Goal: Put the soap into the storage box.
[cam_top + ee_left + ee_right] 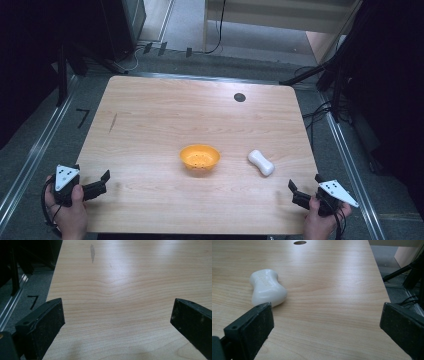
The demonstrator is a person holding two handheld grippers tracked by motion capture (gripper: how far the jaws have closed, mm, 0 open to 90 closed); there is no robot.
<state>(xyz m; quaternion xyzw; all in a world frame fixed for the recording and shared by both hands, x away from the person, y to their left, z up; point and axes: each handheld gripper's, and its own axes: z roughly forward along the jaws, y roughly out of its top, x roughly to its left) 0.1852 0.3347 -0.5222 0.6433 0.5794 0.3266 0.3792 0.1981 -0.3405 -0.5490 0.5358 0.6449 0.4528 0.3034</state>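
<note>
Left gripper (102, 182): jaws held apart, at tabletop's near left corner.
Right gripper (296, 192): jaws held apart, near right corner.
Soap (261, 162): laid near right edge.
Bowl (200, 157): set mid-tabletop.

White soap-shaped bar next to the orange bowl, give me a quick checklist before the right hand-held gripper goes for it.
1. Right hand-held gripper jaws wide open, nothing between them: ok.
2. White, waisted, soap-shaped bar lies flat on the wooden table, free of other things: ok.
3. Bar lined up between the jaws: not ok, it sits off to the left in the right gripper view.
4. Orange plastic bowl upright, holding nothing, apart from the bar: ok.
5. Left hand-held gripper open and clear at the table's near left corner: ok.
</note>
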